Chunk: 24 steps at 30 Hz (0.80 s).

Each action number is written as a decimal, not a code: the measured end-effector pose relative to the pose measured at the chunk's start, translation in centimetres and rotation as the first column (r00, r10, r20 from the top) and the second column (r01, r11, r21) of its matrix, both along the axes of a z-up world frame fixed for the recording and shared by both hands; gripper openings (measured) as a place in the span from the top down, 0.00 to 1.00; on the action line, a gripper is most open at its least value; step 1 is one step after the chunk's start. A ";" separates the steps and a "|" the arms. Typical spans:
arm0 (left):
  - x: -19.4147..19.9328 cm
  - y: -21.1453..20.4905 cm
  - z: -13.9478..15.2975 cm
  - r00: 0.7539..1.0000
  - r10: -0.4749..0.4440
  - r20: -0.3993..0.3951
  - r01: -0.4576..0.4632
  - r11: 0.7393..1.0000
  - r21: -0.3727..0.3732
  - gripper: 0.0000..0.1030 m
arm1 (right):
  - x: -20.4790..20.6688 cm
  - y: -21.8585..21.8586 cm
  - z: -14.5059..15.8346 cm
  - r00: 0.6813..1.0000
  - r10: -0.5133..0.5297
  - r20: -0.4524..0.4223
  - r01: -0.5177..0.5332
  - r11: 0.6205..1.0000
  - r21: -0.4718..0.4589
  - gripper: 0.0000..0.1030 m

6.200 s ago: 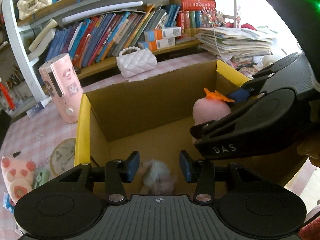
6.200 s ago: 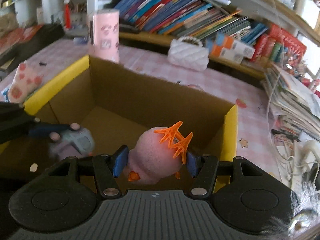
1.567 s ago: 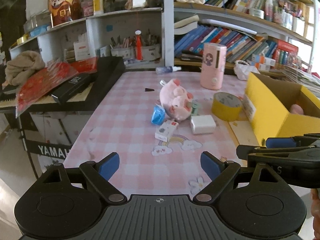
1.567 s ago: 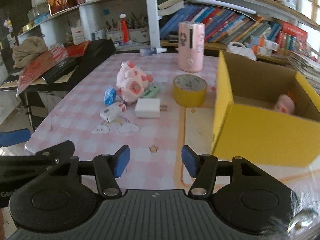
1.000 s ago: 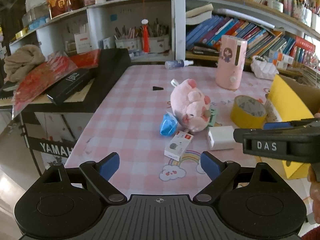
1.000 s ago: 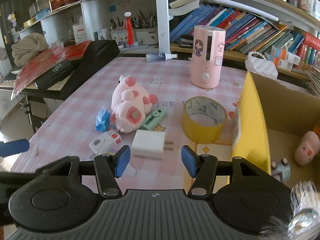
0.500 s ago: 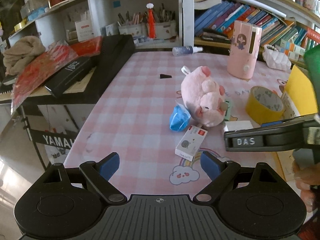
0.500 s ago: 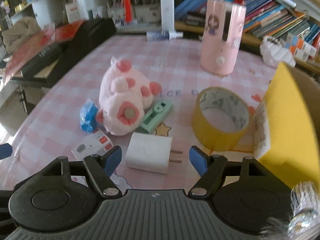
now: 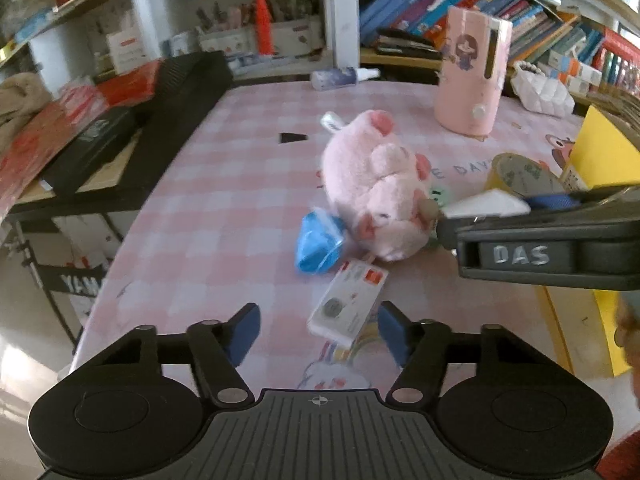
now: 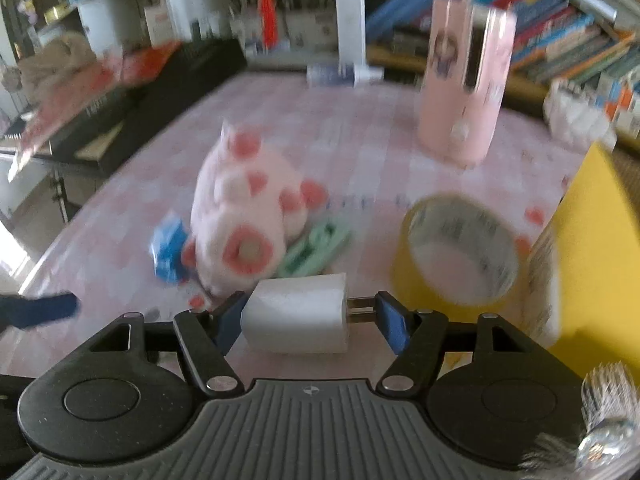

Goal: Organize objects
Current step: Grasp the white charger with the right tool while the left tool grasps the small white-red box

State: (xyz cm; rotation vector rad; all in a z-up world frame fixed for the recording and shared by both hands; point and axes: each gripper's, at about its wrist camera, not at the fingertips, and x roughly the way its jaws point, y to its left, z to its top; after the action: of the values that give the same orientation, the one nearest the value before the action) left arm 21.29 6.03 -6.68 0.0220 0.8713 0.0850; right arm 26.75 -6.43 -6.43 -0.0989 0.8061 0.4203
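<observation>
The right gripper (image 10: 310, 316) has its jaws around the white plug adapter (image 10: 296, 314), which lies crosswise just in front of the pink plush pig (image 10: 244, 220); the jaws have just been closing, one blue pad at the adapter's blunt end, the other at its metal prongs, though whether they press on it yet I cannot tell. The left gripper (image 9: 318, 330) sits half open, its jaws also just closing in, with the small white card box (image 9: 348, 300) lying between the pads, close against one of them and not gripped. That box rests on the pink checked tabletop (image 9: 208, 216) just in front of the pig, beside a blue packet (image 9: 318, 244). Right of the pig sit the yellow tape roll (image 10: 460, 248) and, further right, the yellow box (image 10: 592, 248). A green item (image 10: 316, 246) lies against the pig.
</observation>
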 end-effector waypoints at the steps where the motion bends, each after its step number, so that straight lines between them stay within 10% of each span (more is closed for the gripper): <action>1: 0.4 -0.2 -0.2 1.000 -0.010 -0.004 0.010 1.000 0.003 0.44 | -0.1 -0.2 0.4 1.000 0.001 0.015 -0.001 1.000 0.005 0.35; 10: 2.5 -0.8 -1.4 0.997 -0.050 -0.053 0.048 0.998 -0.036 0.73 | 0.0 -1.4 1.4 0.999 0.009 0.050 -0.011 1.000 0.029 0.35; 24: -1.2 0.2 2.0 0.999 -0.032 0.028 0.035 0.996 -0.088 0.73 | -1.2 -0.8 1.8 0.999 0.001 0.039 -0.002 1.000 0.019 0.35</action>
State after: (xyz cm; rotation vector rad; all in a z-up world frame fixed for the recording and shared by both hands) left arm 20.14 6.21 -4.72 -0.0472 0.8471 0.0153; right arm 25.52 -7.25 -4.67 -0.0897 0.7631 0.4260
